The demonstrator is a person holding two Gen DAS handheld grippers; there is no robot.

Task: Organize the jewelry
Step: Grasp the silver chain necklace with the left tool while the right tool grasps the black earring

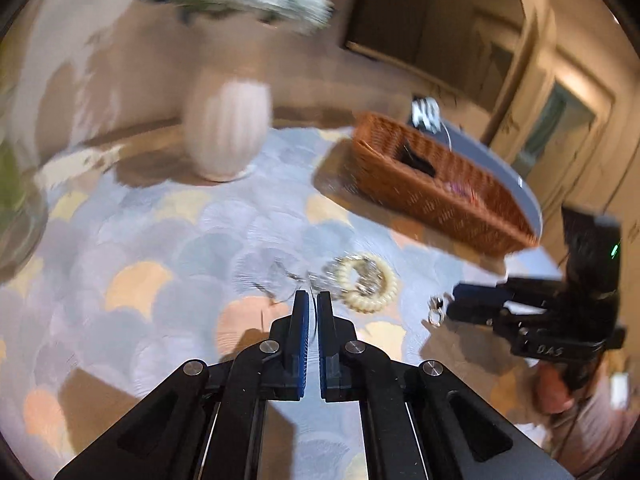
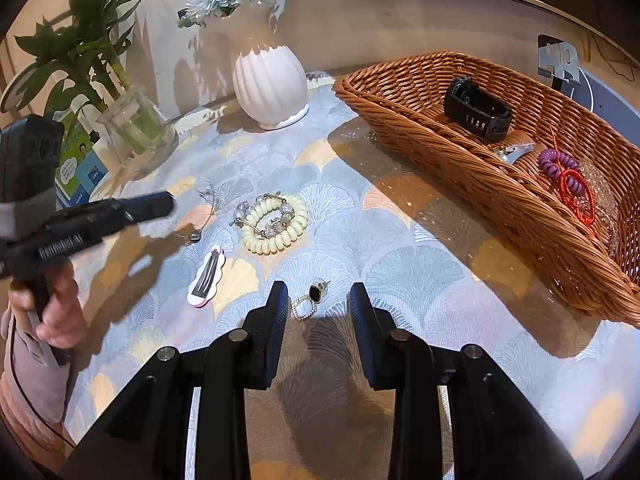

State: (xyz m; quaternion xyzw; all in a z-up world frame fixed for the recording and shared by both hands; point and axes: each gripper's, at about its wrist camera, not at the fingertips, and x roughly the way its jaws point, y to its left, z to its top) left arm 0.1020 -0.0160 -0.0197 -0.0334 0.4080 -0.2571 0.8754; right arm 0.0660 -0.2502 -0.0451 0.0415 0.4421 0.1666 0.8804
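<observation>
The small earring with a black square stone and a sparkly silver loop [image 2: 310,300] lies on the bench [image 2: 400,248], just in front of the right tool [image 2: 319,300], between its two tips. That tool is partly open and holds nothing. The earring looks light and tiny, so it may slip; pinch it at the loop. The left tool [image 1: 313,300] is squeezed shut on what looks like a thin silver chain [image 1: 316,318], near the cream curly hair tie [image 2: 276,222]. The brown woven basket [image 2: 460,168] holds a black watch [image 2: 478,110], a purple curly hair tie [image 2: 554,162] and a red cord loop [image 2: 576,196].
</observation>
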